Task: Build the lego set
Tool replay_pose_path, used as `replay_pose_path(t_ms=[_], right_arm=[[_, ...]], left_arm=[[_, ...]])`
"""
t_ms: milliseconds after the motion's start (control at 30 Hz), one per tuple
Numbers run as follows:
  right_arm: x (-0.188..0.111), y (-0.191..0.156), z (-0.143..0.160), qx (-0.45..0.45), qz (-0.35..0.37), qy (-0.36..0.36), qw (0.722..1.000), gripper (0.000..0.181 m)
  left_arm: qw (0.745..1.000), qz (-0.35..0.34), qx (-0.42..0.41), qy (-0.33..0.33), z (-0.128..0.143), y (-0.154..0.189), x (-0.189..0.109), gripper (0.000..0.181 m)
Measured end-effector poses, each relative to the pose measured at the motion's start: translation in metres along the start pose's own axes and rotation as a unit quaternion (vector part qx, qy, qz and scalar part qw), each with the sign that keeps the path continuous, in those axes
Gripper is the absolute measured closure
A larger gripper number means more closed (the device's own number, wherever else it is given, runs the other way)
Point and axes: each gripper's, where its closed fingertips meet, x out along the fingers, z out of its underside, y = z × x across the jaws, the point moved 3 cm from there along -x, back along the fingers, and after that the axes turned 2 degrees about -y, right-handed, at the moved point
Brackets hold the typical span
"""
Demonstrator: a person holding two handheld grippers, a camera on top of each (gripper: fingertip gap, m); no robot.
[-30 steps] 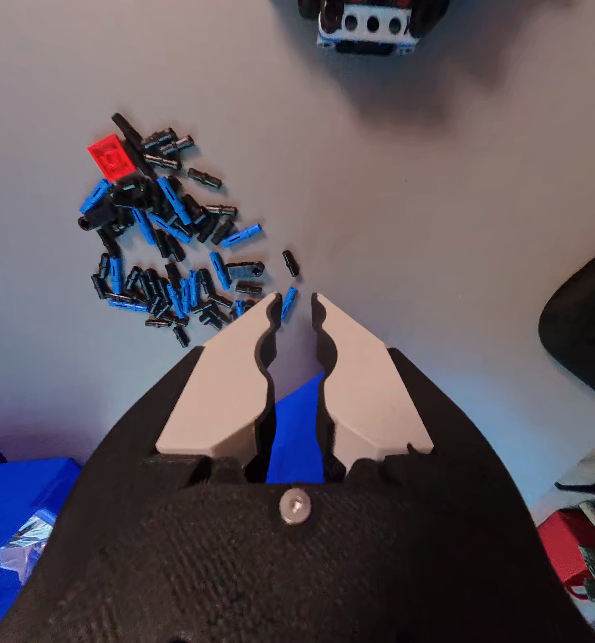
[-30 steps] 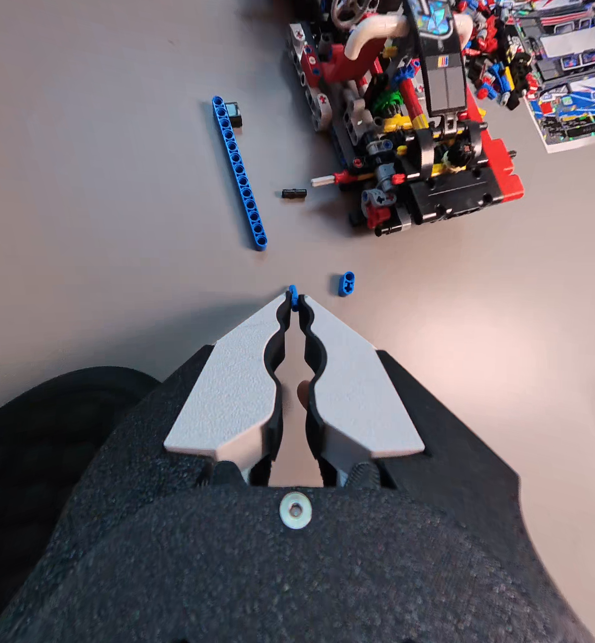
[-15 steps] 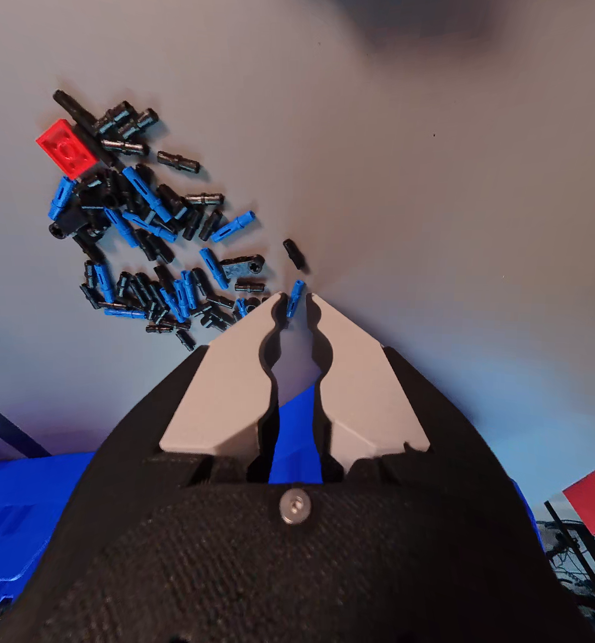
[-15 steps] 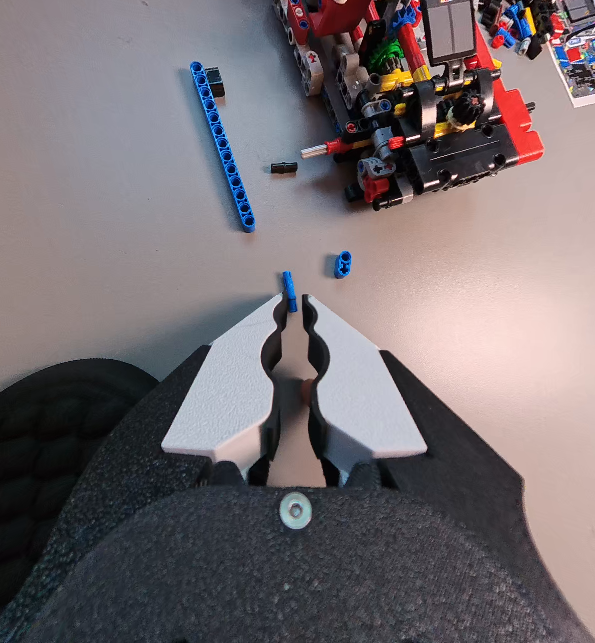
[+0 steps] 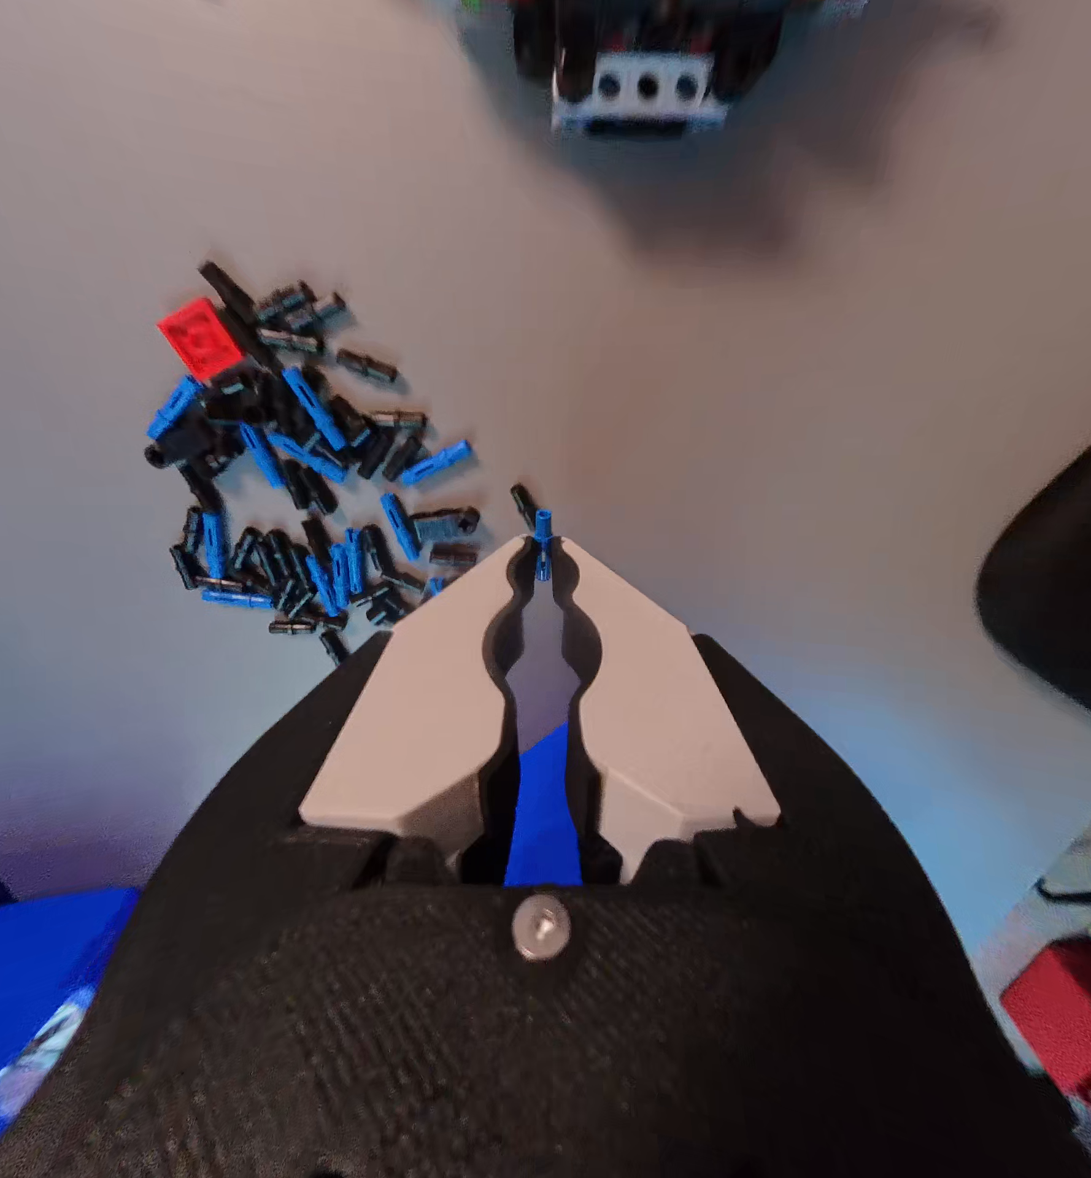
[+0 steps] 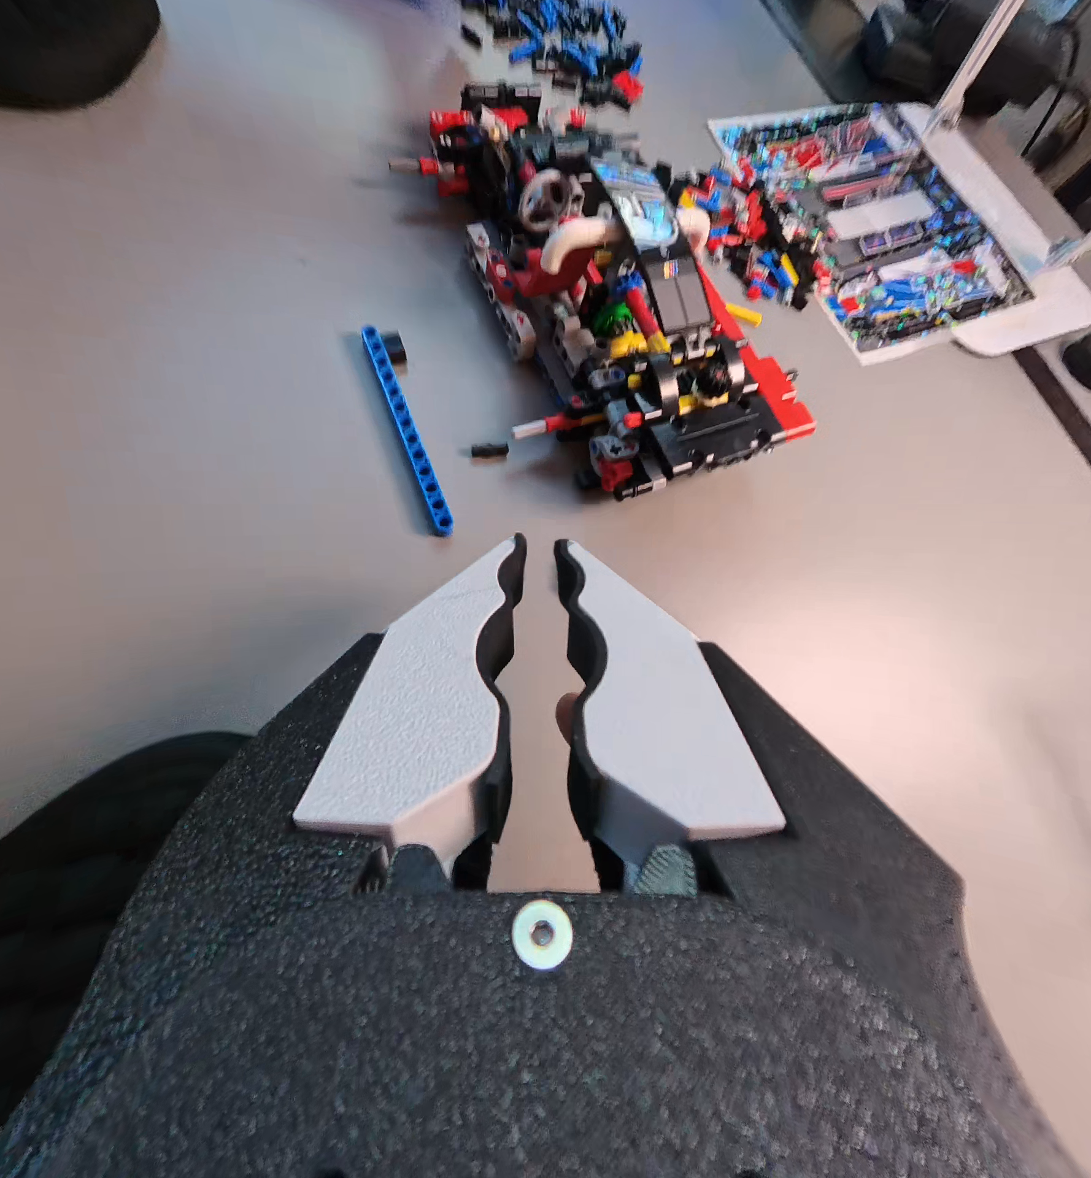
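**Left Gripper Holding a Blue Pin; Right Gripper Empty**

The left gripper point(image 5: 543, 542) is closed on a small blue pin point(image 5: 543, 547). The pin is pinched at the very fingertips and stands roughly upright, its upper end projecting past them. To the left of the gripper, a pile of black and blue pins point(image 5: 313, 472) lies scattered on the grey table point(image 5: 753, 395). A red plate point(image 5: 200, 336) rests at the far left edge of this pile. A black pin point(image 5: 521, 498) lies apart from the pile, just beyond the fingertips.

The right gripper point(image 6: 540, 542) has its jaws slightly parted and holds nothing. It points toward the partly built lego vehicle point(image 6: 619, 331) (red, black and grey, with a steering wheel on top), which sits on the table farther ahead. A long blue beam point(image 6: 406, 430) lies left of the vehicle, with a small black block point(image 6: 393, 346) touching its far end. A single black connector point(image 6: 489, 450) lies between the beam and the vehicle. An instruction booklet point(image 6: 881, 223) lies to the right of the vehicle, with loose parts point(image 6: 753, 248) heaped between them.
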Motion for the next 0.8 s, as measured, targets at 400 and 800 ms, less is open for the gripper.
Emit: replay_pose_path(t_ms=[400,800], right_arm=[[0.027,-0.051,-0.120,-0.149,-0.040,0.187,0.970,0.165],[0.038,-0.066,-0.116,-0.183,-0.048,0.167,0.968,0.178]], left_arm=[[0.912,0.182,0.141,0.339,-0.179,0.123,-0.084,0.179],[0.913,0.200,0.172,0.312,-0.205,0.136,-0.058,0.179]])
